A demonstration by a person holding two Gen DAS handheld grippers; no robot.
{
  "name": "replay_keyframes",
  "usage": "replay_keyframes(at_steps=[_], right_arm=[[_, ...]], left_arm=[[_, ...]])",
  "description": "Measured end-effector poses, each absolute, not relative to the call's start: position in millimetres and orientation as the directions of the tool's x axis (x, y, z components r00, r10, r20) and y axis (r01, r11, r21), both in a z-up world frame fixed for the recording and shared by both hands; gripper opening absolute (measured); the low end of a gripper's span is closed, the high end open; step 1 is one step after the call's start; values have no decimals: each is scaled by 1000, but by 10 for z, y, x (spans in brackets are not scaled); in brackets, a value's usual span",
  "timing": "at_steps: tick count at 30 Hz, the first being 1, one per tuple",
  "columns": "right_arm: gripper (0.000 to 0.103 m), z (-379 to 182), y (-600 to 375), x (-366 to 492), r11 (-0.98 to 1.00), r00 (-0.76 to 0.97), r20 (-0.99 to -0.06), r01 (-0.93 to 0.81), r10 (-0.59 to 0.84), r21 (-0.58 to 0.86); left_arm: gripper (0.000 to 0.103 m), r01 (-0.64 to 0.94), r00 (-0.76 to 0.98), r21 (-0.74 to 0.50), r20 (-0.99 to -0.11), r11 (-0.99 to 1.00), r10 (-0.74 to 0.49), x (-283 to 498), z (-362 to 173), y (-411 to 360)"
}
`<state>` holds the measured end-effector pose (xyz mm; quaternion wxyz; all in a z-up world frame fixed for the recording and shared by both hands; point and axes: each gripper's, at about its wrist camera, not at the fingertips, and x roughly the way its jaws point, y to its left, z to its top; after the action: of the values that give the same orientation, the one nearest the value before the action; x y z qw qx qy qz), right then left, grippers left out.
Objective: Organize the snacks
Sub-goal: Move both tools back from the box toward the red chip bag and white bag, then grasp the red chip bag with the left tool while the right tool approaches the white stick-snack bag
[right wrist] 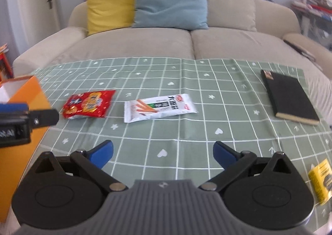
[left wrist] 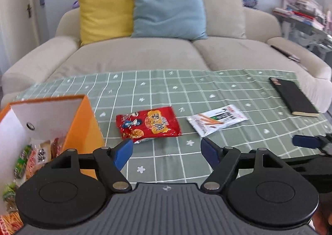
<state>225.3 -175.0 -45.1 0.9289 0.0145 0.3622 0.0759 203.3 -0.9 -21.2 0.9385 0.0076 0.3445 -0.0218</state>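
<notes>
While both grippers gape empty, red snack bag (left wrist: 148,124) lies beside orange box (left wrist: 83,123).

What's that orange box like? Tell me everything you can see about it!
The orange box looks like glossy cardboard, orange outside and white inside, with a small round metal stud on an inner wall. It stands upright with its top open at the left edge of the green checked tablecloth. Inside sit several snack packets, green, red and pale ones. The red snack bag lies flat beside it, apart. Neither claw touches it in either view.
</notes>
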Motion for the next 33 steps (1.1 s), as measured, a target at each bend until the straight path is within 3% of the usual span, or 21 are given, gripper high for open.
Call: replay_keyframes(at_steps=[5,9,25,33], right_arm=[[99,-593,-1783,2450,987,712,-685,-88,158,136],[99,-652,-1766,2644,984,692,-702,-70,165,163],[99,-789,-1269,3756,984,684,-719,-179,119,-7],[99,-986,-1247,3933,981,630,-767,-194,121,-5]], left_arm=[[87,71,743,78,-669,994,-1,2317,-338,-59],[87,77,713,63,-701,995,-11,2669,-346,-34],[87,-78,614,64,-783,995,98,3699,-647,270],[86,-96,568,11,-820,995,63,3716,-777,333]])
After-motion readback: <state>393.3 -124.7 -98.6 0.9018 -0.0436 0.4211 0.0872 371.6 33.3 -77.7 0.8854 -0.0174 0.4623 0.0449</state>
